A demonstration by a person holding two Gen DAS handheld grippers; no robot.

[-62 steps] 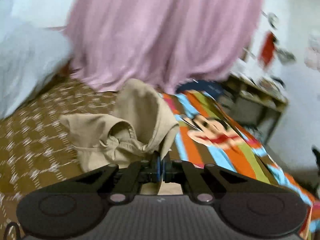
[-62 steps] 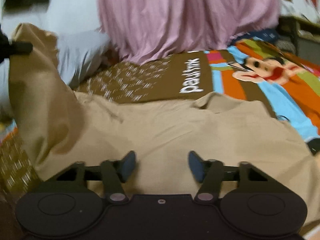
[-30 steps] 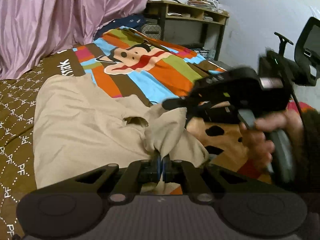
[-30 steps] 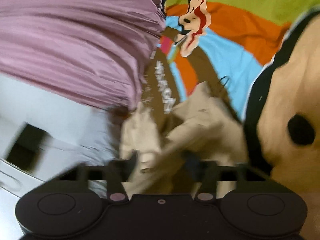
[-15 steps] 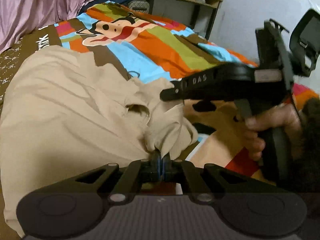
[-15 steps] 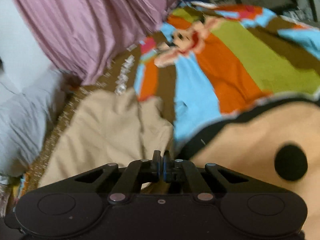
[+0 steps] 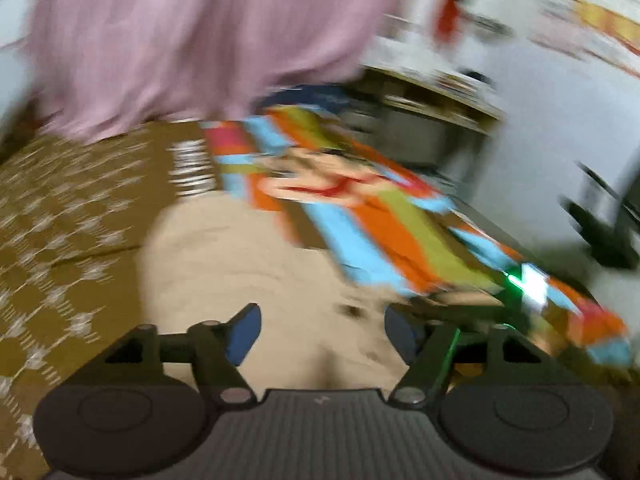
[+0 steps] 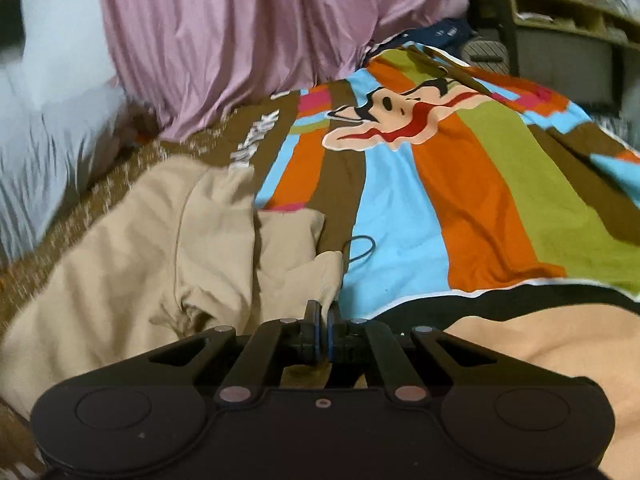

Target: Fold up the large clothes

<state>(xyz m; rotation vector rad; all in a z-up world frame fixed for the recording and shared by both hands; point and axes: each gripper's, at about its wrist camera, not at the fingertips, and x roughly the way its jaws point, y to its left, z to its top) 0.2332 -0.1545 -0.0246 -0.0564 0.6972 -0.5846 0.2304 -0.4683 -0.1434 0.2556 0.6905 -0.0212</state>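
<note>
A large beige garment [image 8: 132, 256] lies crumpled on the bed, partly folded over itself. In the right wrist view my right gripper [image 8: 322, 322] is shut on a corner of its cloth at the garment's right edge. The left wrist view is blurred by motion. There the beige garment [image 7: 248, 256] spreads out under my left gripper [image 7: 320, 334], whose jaws are opening and stand wide apart over the cloth, with nothing pressed between the pads. The right gripper's dark body [image 7: 460, 304] shows just behind my left gripper's right finger.
A bedspread with bright stripes and a cartoon monkey [image 8: 440, 184] covers the bed. A pink curtain [image 8: 240, 32] hangs behind it, grey-white bedding [image 8: 44, 132] lies at the left, and a wooden shelf unit [image 8: 560, 32] stands at the far right. A thin black loop [image 8: 360, 250] lies by the garment.
My left gripper has let go of the beige cloth, opened wide and swung away from it. My right gripper stays shut on the garment's corner and has rolled more level.
</note>
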